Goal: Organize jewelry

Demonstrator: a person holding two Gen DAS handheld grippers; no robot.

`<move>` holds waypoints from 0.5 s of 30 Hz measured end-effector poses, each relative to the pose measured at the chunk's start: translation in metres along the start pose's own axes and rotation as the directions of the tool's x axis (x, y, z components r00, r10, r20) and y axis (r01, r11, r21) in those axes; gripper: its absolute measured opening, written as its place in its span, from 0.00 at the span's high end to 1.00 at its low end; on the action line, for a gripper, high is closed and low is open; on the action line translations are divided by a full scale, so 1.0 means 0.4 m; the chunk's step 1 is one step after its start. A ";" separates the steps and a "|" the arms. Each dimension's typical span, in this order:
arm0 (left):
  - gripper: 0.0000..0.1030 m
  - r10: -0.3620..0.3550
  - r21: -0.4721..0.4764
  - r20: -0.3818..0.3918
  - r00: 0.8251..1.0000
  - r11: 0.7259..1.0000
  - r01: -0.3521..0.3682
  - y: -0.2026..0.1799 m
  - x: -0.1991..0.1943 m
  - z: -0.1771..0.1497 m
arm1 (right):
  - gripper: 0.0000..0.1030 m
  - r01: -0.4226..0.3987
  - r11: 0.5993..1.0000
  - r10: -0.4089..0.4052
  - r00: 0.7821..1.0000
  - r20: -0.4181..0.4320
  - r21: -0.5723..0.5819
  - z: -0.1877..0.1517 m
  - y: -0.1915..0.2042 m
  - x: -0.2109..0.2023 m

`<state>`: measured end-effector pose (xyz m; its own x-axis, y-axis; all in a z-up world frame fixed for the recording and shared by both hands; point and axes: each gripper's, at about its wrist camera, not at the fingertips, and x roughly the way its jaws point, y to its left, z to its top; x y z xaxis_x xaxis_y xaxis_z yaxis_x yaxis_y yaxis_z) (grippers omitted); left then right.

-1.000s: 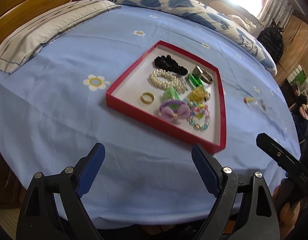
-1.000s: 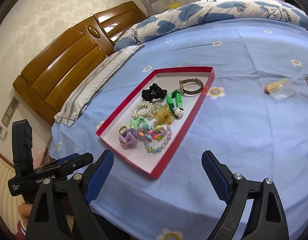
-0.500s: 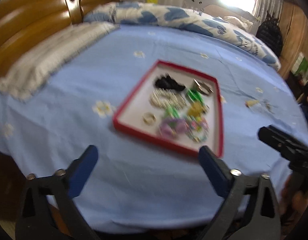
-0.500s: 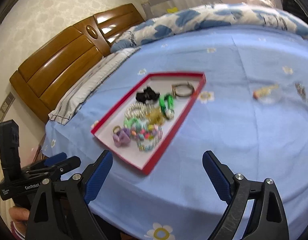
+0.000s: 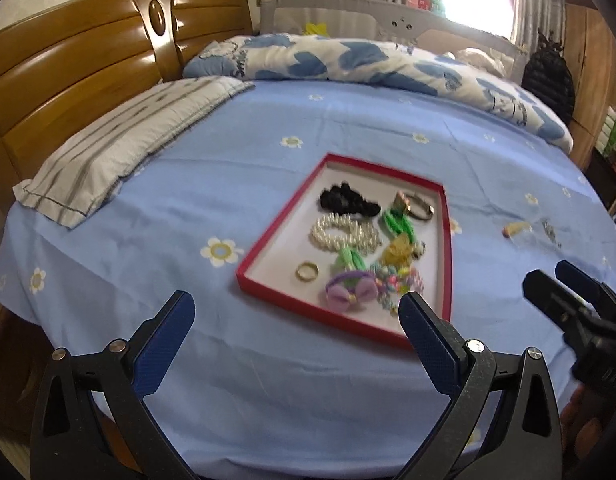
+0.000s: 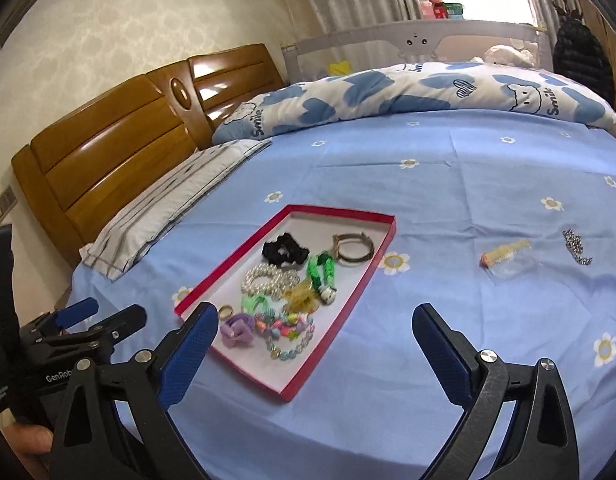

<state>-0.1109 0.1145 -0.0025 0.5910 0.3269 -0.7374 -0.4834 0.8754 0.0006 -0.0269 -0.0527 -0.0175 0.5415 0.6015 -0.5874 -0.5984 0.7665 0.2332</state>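
Red tray (image 5: 447, 240) lies flat, long axis running away from left claw (image 5: 296, 328).

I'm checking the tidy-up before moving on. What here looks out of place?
Two pieces lie loose on the blue sheet, to the right of the red tray that holds the rest: a silver chain and a small orange item beside a clear bag. Both claws, left and right, are open and hold nothing.

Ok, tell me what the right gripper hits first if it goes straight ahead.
Probably the bare blue sheet, just right of the red tray. The open right gripper holds nothing; depth is unclear.
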 end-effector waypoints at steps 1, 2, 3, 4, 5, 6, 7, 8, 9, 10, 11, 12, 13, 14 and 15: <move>0.00 -0.002 0.001 -0.007 1.000 1.000 0.002 -0.003 0.007 -0.005 | 0.04 0.013 1.000 -0.013 1.000 0.000 -0.015 -0.011 0.005 0.005; 0.00 -0.002 0.003 -0.011 1.000 1.000 0.002 -0.005 0.010 -0.009 | 0.04 0.026 0.999 -0.027 1.000 -0.005 -0.023 -0.022 0.008 0.012; 0.00 0.004 0.008 -0.013 1.000 1.000 -0.004 -0.007 0.013 -0.014 | 0.04 0.034 0.999 -0.034 0.999 -0.016 -0.023 -0.032 0.009 0.019; 0.00 0.010 0.015 -0.012 1.000 1.000 -0.010 -0.010 0.012 -0.017 | 0.04 0.033 0.999 -0.034 0.999 -0.024 -0.017 -0.040 0.006 0.024; 0.00 0.017 0.023 -0.009 1.000 1.000 -0.017 -0.013 0.011 -0.020 | 0.04 0.029 1.000 -0.029 0.999 -0.034 -0.008 -0.047 0.003 0.031; 0.00 0.023 0.030 -0.002 1.000 0.999 -0.023 -0.015 0.009 -0.021 | 0.04 0.028 1.000 -0.028 0.999 -0.040 -0.006 -0.050 0.001 0.035; 0.00 0.030 0.036 0.008 1.000 0.999 -0.030 -0.017 0.004 -0.021 | 0.04 0.030 1.000 -0.030 0.998 -0.046 -0.007 -0.053 0.000 0.038; 0.00 0.032 0.038 0.016 0.999 0.999 -0.033 -0.018 -0.001 -0.021 | 0.04 0.031 1.000 -0.031 0.998 -0.049 -0.006 -0.054 -0.002 0.039; 0.00 0.032 0.040 0.025 0.999 0.999 -0.033 -0.019 -0.006 -0.021 | 0.04 0.028 1.000 -0.028 0.998 -0.051 -0.003 -0.053 -0.003 0.039; 0.00 0.034 0.042 0.030 0.999 0.999 -0.035 -0.019 -0.008 -0.021 | 0.04 0.026 1.000 -0.026 0.999 -0.048 0.001 -0.053 -0.005 0.036; 0.00 0.035 0.044 0.031 0.999 0.998 -0.037 -0.019 -0.009 -0.022 | 0.04 0.024 1.000 -0.023 0.999 -0.044 0.004 -0.051 -0.005 0.033; 0.00 0.038 0.049 0.034 0.999 0.998 -0.040 -0.022 -0.011 -0.022 | 0.04 0.023 1.000 -0.023 0.999 -0.041 0.002 -0.050 -0.005 0.031; 0.00 0.038 0.053 0.036 0.999 0.998 -0.040 -0.024 -0.013 -0.023 | 0.04 0.026 1.000 -0.026 0.999 -0.037 0.000 -0.049 -0.004 0.028; 0.00 0.036 0.057 0.040 0.999 0.998 -0.038 -0.026 -0.015 -0.025 | 0.04 0.028 1.000 -0.028 0.999 -0.033 -0.004 -0.048 -0.003 0.025; 0.00 0.036 0.061 0.042 0.998 0.997 -0.038 -0.029 -0.016 -0.026 | 0.04 0.028 1.000 -0.028 0.999 -0.032 -0.006 -0.049 -0.002 0.023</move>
<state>-0.1159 0.0986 -0.0049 0.6001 0.3726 -0.7078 -0.4653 0.8824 0.0700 -0.0328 -0.0522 -0.0383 0.5389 0.5725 -0.6179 -0.5867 0.7815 0.2123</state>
